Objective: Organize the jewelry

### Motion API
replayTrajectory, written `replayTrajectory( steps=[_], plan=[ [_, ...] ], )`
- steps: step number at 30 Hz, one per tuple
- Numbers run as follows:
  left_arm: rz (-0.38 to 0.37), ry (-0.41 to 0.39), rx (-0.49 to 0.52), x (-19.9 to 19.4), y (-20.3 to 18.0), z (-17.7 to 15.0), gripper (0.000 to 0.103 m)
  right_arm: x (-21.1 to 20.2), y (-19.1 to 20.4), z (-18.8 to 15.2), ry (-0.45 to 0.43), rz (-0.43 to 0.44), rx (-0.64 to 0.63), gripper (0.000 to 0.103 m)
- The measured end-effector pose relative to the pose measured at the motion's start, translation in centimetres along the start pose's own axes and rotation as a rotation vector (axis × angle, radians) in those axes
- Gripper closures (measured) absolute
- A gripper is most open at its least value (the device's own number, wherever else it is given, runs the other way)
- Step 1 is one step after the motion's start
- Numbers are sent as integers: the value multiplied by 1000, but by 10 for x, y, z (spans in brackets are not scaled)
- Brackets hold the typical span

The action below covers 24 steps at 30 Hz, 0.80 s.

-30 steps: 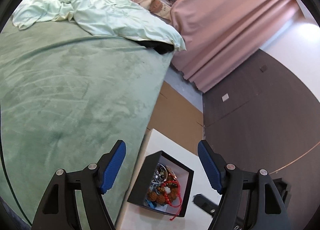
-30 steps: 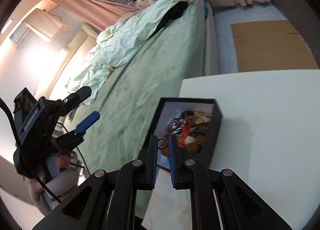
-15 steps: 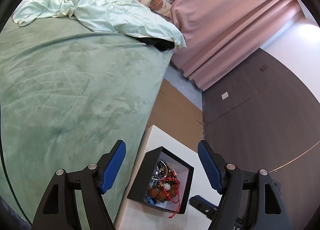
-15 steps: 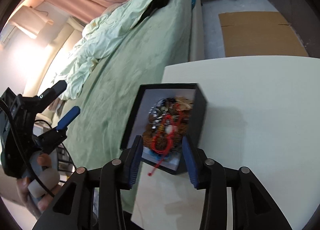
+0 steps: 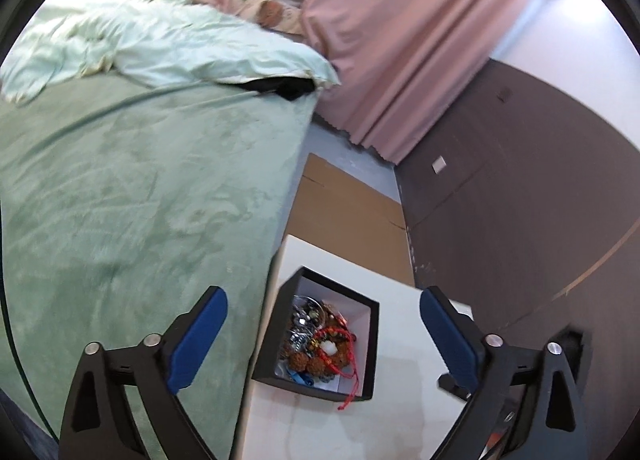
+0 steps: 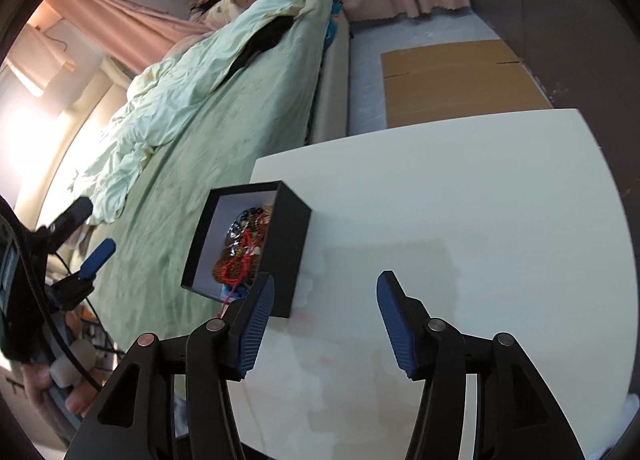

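A black open box (image 5: 368, 344) (image 6: 288, 236) stands at the left corner of a white table (image 6: 460, 219). It holds a heap of jewelry (image 5: 320, 344) (image 6: 244, 248): brown bead bracelets, a red cord bracelet whose end hangs over the box rim, and silver pieces. My left gripper (image 5: 324, 344) is open and empty, held high above the box. My right gripper (image 6: 326, 320) is open and empty, low over the table, just right of the box. The left gripper also shows in the right wrist view (image 6: 86, 244).
A bed with a green blanket (image 5: 132, 195) and a pale crumpled duvet (image 5: 168, 47) lies left of the table. Flat cardboard (image 6: 456, 79) lies on the floor beyond the table. Pink curtains (image 5: 400, 31) and a dark wall (image 5: 520, 187) stand behind.
My right gripper was shut on a small ring over the box, then opened wide and drew back to the right. The ring is out of the jaws. The left gripper tilted slightly.
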State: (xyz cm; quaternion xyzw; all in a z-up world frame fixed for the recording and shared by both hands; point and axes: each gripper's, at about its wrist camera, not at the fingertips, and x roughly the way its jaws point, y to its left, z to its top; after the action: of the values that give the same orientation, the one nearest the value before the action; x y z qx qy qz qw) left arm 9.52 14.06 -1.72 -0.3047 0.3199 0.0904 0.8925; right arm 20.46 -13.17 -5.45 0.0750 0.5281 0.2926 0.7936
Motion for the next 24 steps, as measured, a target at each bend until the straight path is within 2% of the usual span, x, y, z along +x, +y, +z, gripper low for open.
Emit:
replayTrajectory(
  steps=[3,7,8,10,24],
  plan=[
    [3,-9,69,-3,-15,-9,3,-12,-7,-1,-38,-31,27,32],
    [-2,3,142,-5,-30,-19,0,-25,-15,-3,-66,-74,51,26],
    [-4,9,155,-5,-33,-22,0,-27,-17,-3,-67,-80,56,18],
    [-5,21,179,-4,-40,-26,0,-32,-21,-5,-78,-89,59,9],
    [3,78,339,-4,-71,-65,0,-68,-29,-26,-116,-79,10,8]
  ],
)
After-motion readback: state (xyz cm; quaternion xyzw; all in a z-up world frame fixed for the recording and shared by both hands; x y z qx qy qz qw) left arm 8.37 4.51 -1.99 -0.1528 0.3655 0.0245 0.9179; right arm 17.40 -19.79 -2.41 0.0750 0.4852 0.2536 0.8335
